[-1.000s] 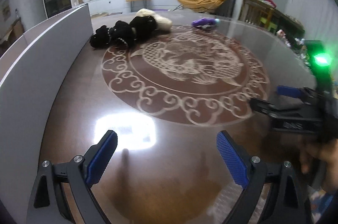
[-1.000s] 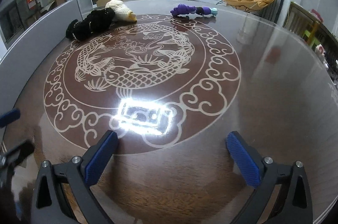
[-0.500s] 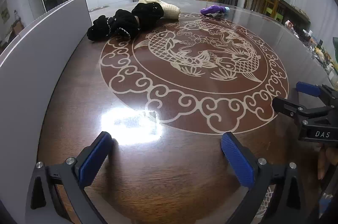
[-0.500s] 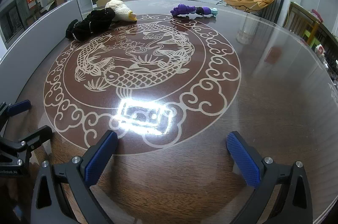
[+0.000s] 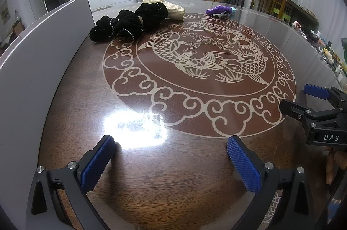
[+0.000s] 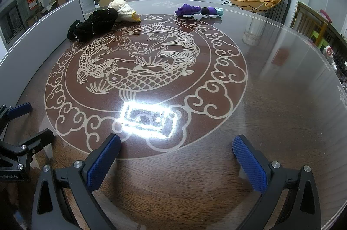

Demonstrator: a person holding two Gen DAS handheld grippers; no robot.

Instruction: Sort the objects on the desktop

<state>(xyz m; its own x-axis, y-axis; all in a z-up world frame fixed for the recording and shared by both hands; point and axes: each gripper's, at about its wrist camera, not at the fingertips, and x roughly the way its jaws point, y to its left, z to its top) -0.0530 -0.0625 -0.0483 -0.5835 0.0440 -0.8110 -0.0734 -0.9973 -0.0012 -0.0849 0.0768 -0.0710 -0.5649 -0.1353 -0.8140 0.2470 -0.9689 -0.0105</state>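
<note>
Both tongs [image 5: 169, 161] [image 6: 176, 159] wide open w/ nothing held, black cloth [image 5: 128, 23] & purple toy [image 6: 198, 10] far across table.

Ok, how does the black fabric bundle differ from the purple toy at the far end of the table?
The black fabric bundle is soft, crumpled cloth; the purple toy looks like a firm, segmented figure. The bundle is all black with small pale trim, while the toy is purple with a light blue end. The bundle lies against the cream knitted item near the grey panel; the toy lies alone. Both rest untouched on the table, far from both open grippers.
</note>
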